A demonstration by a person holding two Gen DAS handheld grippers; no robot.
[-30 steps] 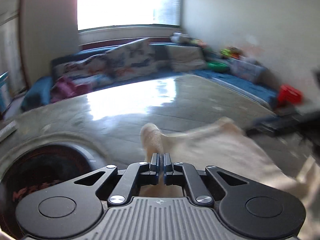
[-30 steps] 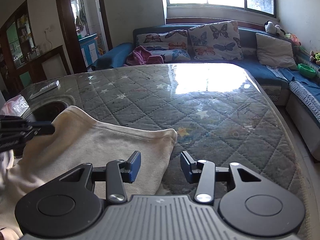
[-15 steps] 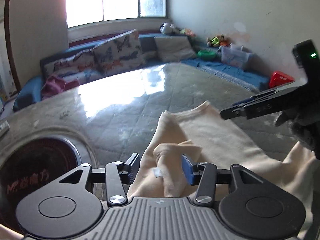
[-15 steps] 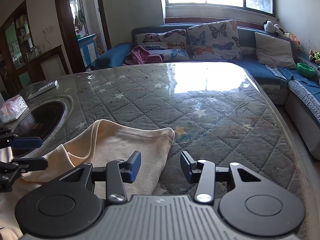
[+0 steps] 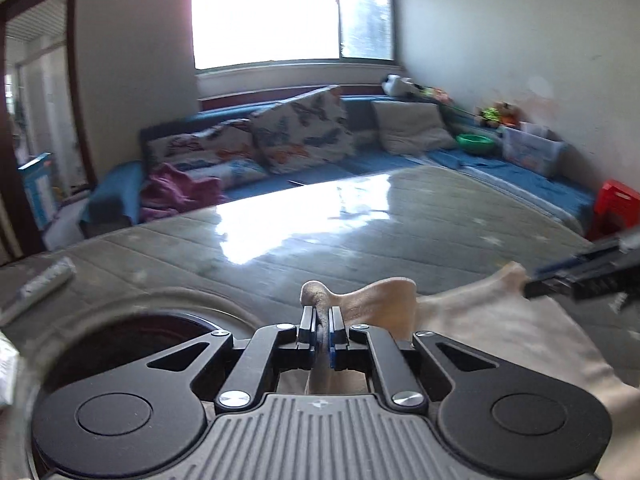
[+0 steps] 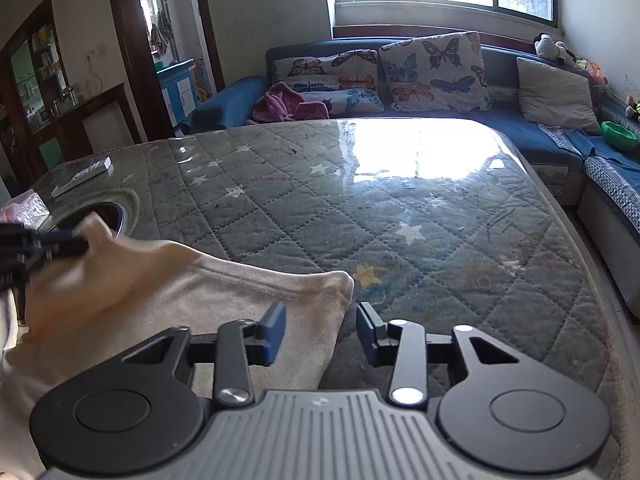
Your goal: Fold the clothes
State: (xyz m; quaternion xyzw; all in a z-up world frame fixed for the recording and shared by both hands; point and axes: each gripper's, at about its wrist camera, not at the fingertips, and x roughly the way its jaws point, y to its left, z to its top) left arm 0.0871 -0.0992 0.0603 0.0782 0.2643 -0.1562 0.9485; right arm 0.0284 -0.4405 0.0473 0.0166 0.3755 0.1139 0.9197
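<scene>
A cream garment (image 6: 208, 300) lies on the quilted grey table (image 6: 400, 208), its far right corner near my right gripper. My left gripper (image 5: 321, 322) is shut on a bunched fold of the garment (image 5: 376, 304) and holds it raised above the table. In the right wrist view the left gripper (image 6: 60, 242) shows at the far left, lifting the cloth's corner. My right gripper (image 6: 321, 330) is open and empty, just above the garment's right corner. It shows at the right edge of the left wrist view (image 5: 576, 280).
A round dark inset (image 5: 120, 344) is set in the table at the left. A remote (image 6: 84, 174) and a tissue pack (image 6: 24, 210) lie at the table's far left. A blue sofa (image 6: 440, 80) with butterfly cushions wraps the far and right sides.
My left gripper was shut on the cloth, opened over a fold, and has now shut on it again and lifted it. The right gripper has stayed open in place.
</scene>
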